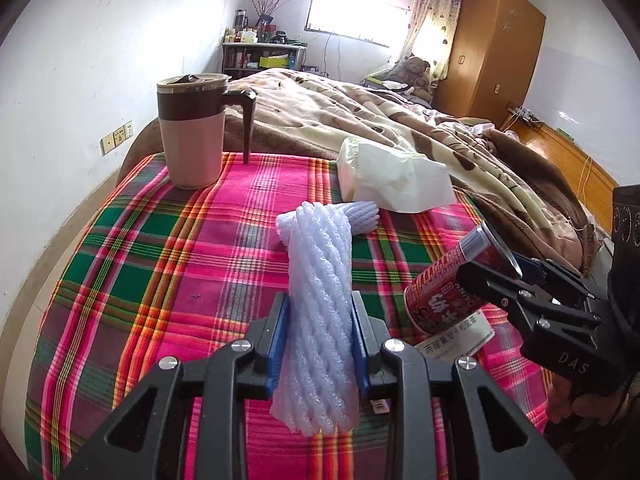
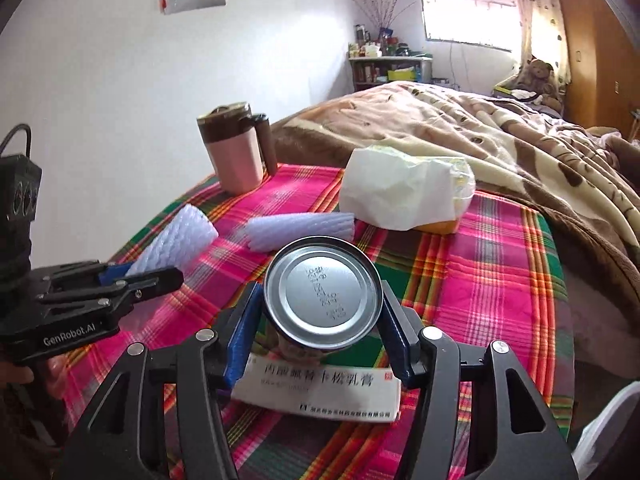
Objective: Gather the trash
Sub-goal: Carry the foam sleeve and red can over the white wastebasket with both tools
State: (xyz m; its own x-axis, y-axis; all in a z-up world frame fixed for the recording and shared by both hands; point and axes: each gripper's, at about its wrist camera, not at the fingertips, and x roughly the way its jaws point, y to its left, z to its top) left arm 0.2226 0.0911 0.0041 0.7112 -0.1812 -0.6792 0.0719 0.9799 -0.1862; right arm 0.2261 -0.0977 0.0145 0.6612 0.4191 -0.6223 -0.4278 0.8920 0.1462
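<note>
Left wrist view: left gripper (image 1: 319,340) nearly closed, blue pads pinching a white foam net sleeve (image 1: 320,304) that runs lengthwise between the jaws and out past the tips. Second foam sleeve (image 1: 362,214) lying crosswise on the plaid cloth (image 1: 160,272), just beyond the held one, touching the tissue pack (image 1: 394,182). Right wrist view: right gripper (image 2: 322,308) part open, pads set on both sides of a red can (image 2: 322,286), bottom end facing the camera, long axis along the fingers; probably gripped and tilted off the cloth, though contact is hard to confirm. Small white box (image 2: 320,390) flat beneath the can, nearest the right gripper. Mug (image 1: 192,132) upright, well apart at the far left corner. Open cloth to the left; blanket (image 1: 400,120) crowding the far and right edges. No bin in sight.
</note>
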